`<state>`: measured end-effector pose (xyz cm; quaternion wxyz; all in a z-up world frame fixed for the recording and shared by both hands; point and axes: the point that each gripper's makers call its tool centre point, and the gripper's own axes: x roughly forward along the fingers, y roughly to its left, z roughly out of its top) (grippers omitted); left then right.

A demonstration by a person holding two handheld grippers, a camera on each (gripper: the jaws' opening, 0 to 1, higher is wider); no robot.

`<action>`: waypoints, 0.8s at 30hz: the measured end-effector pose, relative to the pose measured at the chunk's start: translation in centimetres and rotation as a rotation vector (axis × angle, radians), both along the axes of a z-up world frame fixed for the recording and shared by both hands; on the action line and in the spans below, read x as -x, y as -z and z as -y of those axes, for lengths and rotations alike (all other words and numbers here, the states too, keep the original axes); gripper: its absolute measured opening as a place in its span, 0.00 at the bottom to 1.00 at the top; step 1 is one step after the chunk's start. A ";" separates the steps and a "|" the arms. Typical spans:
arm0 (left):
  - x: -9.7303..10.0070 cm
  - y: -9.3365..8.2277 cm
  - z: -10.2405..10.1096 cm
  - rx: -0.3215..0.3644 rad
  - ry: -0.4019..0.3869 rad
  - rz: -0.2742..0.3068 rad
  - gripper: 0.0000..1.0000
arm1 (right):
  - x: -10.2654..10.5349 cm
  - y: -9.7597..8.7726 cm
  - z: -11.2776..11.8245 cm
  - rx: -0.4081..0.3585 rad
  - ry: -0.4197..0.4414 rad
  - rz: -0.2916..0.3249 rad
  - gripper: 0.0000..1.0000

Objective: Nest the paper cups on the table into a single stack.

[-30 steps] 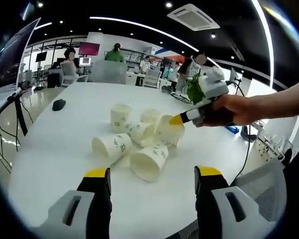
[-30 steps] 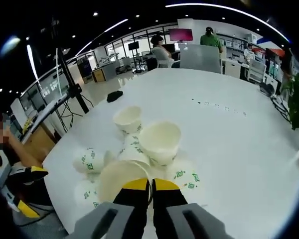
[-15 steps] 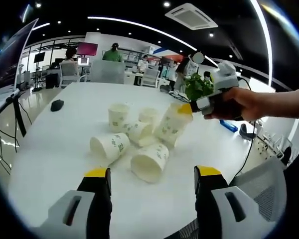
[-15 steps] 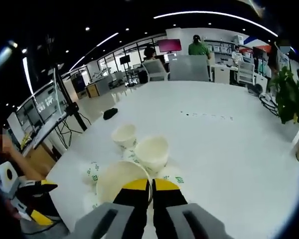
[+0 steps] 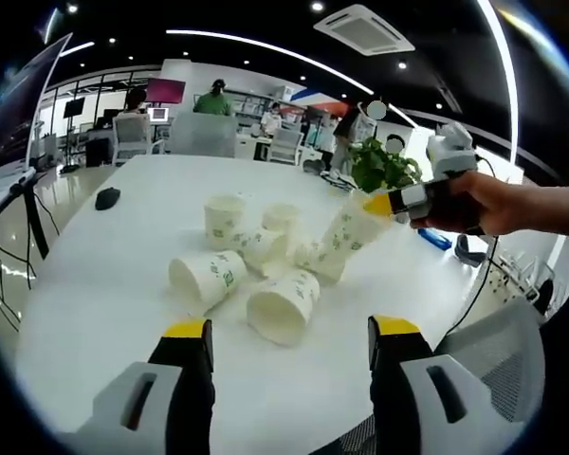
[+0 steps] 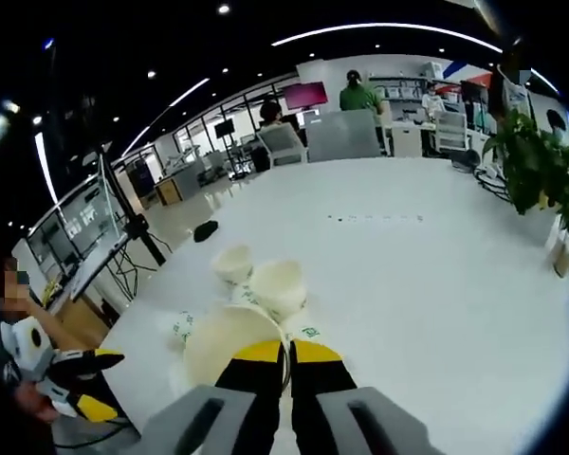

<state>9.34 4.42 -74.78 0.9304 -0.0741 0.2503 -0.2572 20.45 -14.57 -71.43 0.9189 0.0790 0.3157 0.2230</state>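
Left gripper view: the left gripper rises from 6 o'clock with its yellow-tipped jaws spread wide and nothing between them, above the white table. Beyond the jaws, toward 12 o'clock, paper cups cluster at the table's centre: two upright cups at the back, and lying cups on their sides in front, touching one another. At 2 o'clock the right gripper, held by a hand, pinches the rim of a lifted cup, which hangs tilted with its base down toward the cluster. A dark mouse lies at 9 o'clock and a plant stands at 1 o'clock. Right gripper view: the right gripper's jaws are pressed together on the lifted cup's rim at 6 o'clock; the upright cups stand just beyond it, and the left gripper shows at 8 o'clock.
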 end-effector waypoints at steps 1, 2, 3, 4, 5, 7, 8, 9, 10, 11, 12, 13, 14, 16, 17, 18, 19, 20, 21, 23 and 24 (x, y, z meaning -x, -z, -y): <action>0.0 0.0 0.1 0.000 0.002 -0.001 0.65 | 0.2 -0.2 0.0 -0.005 -0.003 0.004 0.00; 0.0 0.1 0.1 -0.001 0.004 -0.002 0.65 | 0.4 -0.4 0.0 -0.011 -0.006 0.011 0.00; 0.0 0.1 0.1 -0.003 0.005 -0.003 0.65 | 0.6 -0.6 0.0 -0.015 -0.009 0.016 0.00; 0.1 0.2 0.2 -0.004 0.008 -0.005 0.65 | 1.0 -0.7 0.0 -0.019 -0.013 0.019 0.00; 0.1 0.1 0.2 -0.005 0.008 -0.005 0.65 | 1.4 -0.8 0.1 -0.021 -0.012 0.019 0.00; 0.2 0.1 0.3 -0.006 0.012 -0.006 0.65 | 2.0 -0.6 0.0 -0.025 -0.013 0.013 0.00; 0.2 0.2 0.3 -0.008 0.013 -0.006 0.65 | 2.5 -0.4 -0.1 -0.027 -0.016 0.008 0.00; 0.2 0.2 0.3 -0.008 0.014 -0.007 0.65 | 3.0 -0.3 -0.3 -0.027 -0.020 0.004 0.00; 0.2 0.2 0.3 -0.009 0.014 -0.007 0.65 | 3.4 -0.1 -0.4 -0.027 -0.024 -0.002 0.00; 0.2 0.2 0.3 -0.009 0.014 -0.007 0.65 | 3.7 0.0 -0.5 -0.025 -0.029 -0.010 0.00; 0.2 0.2 0.3 -0.010 0.015 -0.009 0.65 | 4.0 0.0 -0.4 -0.021 -0.032 -0.015 0.00; 0.3 0.2 0.3 -0.011 0.015 -0.011 0.65 | 4.4 0.6 -0.6 -0.015 -0.035 -0.023 0.00; 0.3 0.2 0.3 -0.011 0.015 -0.011 0.65 | 4.6 0.9 -0.7 -0.015 -0.036 -0.027 0.00; 0.2 0.3 0.3 -0.008 0.015 -0.010 0.65 | 5.3 1.8 -1.0 -0.020 -0.037 -0.046 0.00; 0.2 0.3 0.3 -0.009 0.015 -0.012 0.65 | 5.4 2.4 -1.1 -0.019 -0.041 -0.056 0.00; 0.2 0.3 0.3 -0.010 0.016 -0.012 0.65 | 5.5 2.7 -1.2 -0.017 -0.042 -0.062 0.00; 0.2 0.3 0.3 -0.008 0.018 -0.013 0.65 | 5.9 2.4 -1.4 -0.011 -0.046 -0.069 0.00; 0.3 0.3 0.4 -0.008 0.018 -0.013 0.65 | 6.0 2.5 -1.6 -0.007 -0.048 -0.074 0.00; 0.3 0.2 0.4 -0.009 0.019 -0.013 0.65 | 5.9 2.8 -1.5 -0.004 -0.050 -0.078 0.00; 0.3 0.2 0.4 -0.008 0.019 -0.013 0.65 | 5.9 3.6 -1.6 0.001 -0.052 -0.092 0.00; 0.3 0.1 0.5 -0.006 0.019 -0.013 0.65 | 6.0 4.1 -1.7 0.004 -0.052 -0.101 0.00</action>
